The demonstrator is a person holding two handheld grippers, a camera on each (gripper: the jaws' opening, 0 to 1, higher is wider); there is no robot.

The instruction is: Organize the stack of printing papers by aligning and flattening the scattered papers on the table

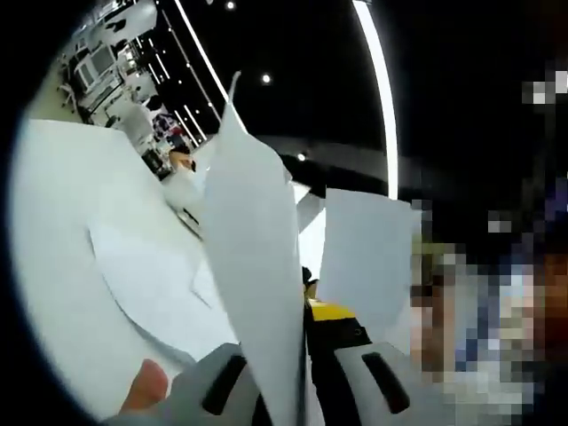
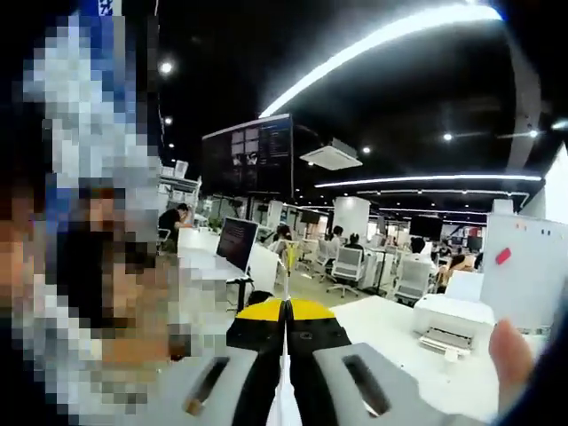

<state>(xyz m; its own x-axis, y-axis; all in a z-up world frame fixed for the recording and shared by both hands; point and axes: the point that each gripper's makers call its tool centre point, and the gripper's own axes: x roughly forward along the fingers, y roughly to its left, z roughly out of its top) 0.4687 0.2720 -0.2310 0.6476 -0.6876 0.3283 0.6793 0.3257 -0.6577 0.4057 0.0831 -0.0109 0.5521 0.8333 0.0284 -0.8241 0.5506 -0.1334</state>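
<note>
The left gripper (image 1: 297, 377) clamps an upright sheet (image 1: 257, 266) above the table (image 1: 62, 222), where more papers (image 1: 151, 284) lie scattered, while the right gripper (image 2: 286, 355) pinches a sheet's thin edge (image 2: 286, 404).

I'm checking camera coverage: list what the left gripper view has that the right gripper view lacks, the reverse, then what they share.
Left gripper view: left hand-held gripper shut on an upright sheet, a second sheet, loose papers on the table.
Right gripper view: printer, monitor, right hand-held gripper shut on an edge-on sheet.
Shared: ceiling light strip, a fingertip.
</note>
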